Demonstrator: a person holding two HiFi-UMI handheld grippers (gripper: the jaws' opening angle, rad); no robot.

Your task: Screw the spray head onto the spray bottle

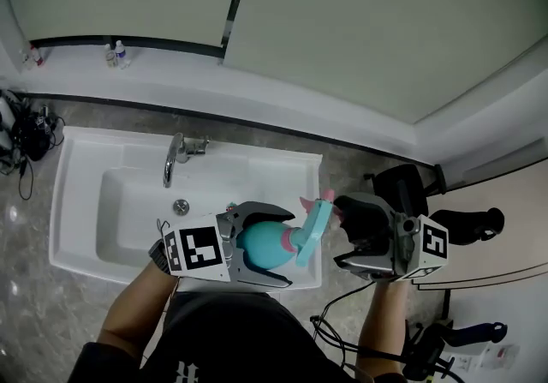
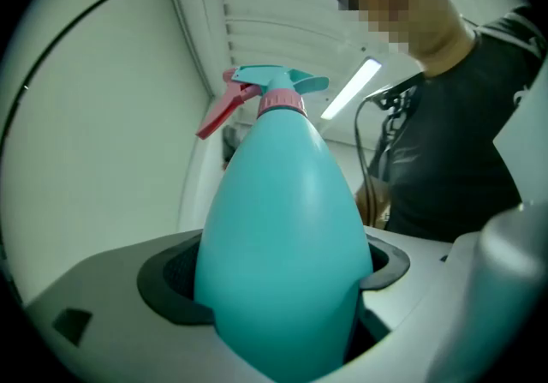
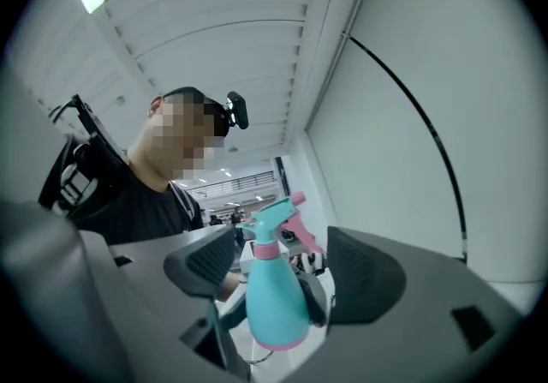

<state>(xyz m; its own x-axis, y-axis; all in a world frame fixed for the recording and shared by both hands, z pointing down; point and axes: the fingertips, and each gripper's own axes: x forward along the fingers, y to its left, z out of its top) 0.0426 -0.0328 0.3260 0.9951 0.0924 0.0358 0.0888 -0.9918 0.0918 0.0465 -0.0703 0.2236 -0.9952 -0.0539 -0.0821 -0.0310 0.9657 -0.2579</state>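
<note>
clearly the left gripper (image 1: 276, 246) clamps the spray bottle (image 2: 282, 227), hiding its base; the right gripper (image 3: 282, 272) gapes empty.

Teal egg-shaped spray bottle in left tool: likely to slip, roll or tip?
Likely slippery: the teal egg-shaped plastic spray bottle is glossy and tapers, so it could squeeze out of the left tool. Round-bodied, it would probably roll if laid down. The teal-and-pink spray head overhangs, so it may tip that way.

The person wears a black short-sleeved shirt (image 1: 231, 330). The left gripper (image 1: 287, 246) is pale grey, the right gripper (image 1: 341, 231) dark grey; each bears a white, black-marked cube (image 1: 199, 248).
</note>
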